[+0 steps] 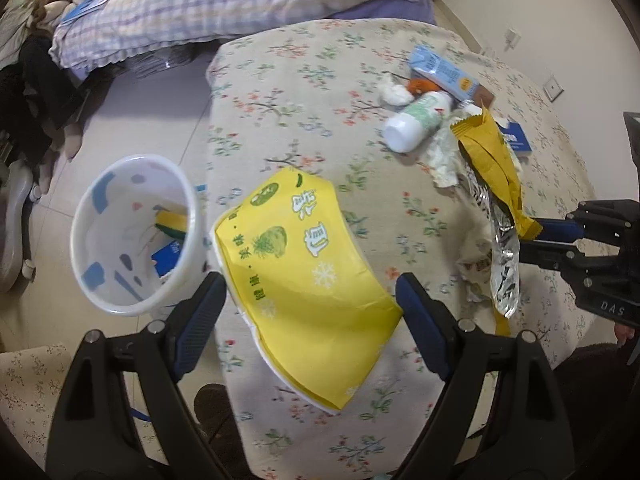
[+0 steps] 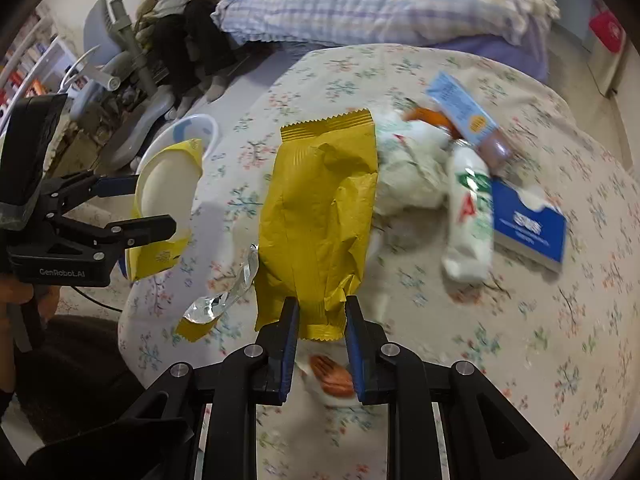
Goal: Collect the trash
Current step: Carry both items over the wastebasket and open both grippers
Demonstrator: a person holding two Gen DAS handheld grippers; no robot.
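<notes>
Left tool [image 1: 310, 294], fingers spread, the flattened yellow paper cup [image 1: 304, 264] between them above the tabletop [image 1: 304, 80] edge, beside the white bin [image 1: 132, 236]; contact is unclear. Right tool [image 2: 320, 320] pinches the bottom seam of a mustard wrapper [image 2: 320, 216]. Both pieces look light, limp and crushable; a seam or rim seems the surest hold. Motion blur obscures the bottle [image 2: 470, 204] and boxes; the bin's floor is partly hidden.

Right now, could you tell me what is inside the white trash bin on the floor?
The white trash bin holds a yellow-green wrapper and a blue packet. Its near wall hides part of the bottom, so more may lie there.
</notes>
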